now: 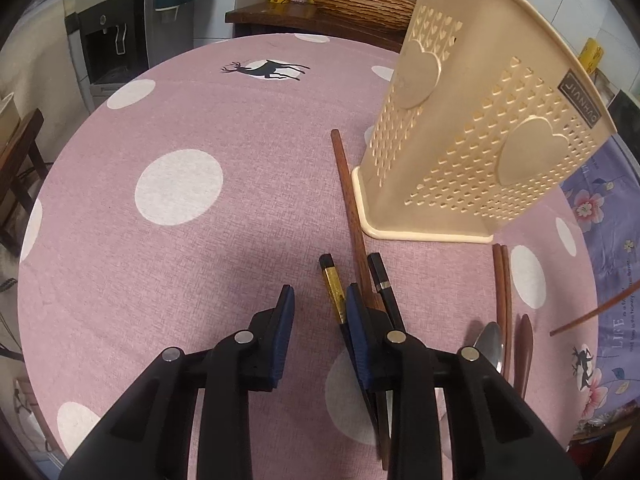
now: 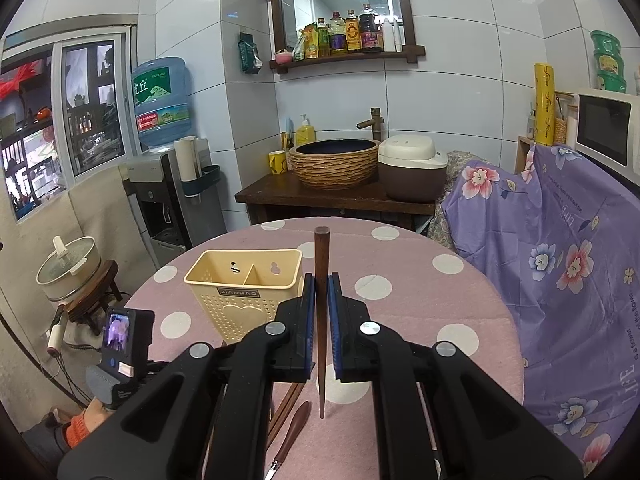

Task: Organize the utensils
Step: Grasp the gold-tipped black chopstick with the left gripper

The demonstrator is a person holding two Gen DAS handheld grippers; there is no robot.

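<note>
The right gripper (image 2: 321,280) is clamped on a brown chopstick (image 2: 321,320), held nearly upright, butt toward 12 o'clock, tip hanging free above the table (image 2: 420,320). The holder (image 2: 244,292) stands at 10 o'clock from it, open top showing two compartments. The left gripper (image 1: 318,300) is part open with nothing in it, jaws low over the cloth; a gold chopstick (image 1: 335,292) lies just inside its right finger (image 1: 358,332), untouched as far as I can tell.

To do this well, I judge the left should centre on the gold chopstick before closing, so it doesn't catch the long brown stick (image 1: 352,208) or black stick (image 1: 384,284) beside it.

Only the left view shows the loose pile: a spoon (image 1: 490,344) and paired sticks (image 1: 502,280) at 3 o'clock. Only the right view shows the holder's divider and that it looks empty
</note>
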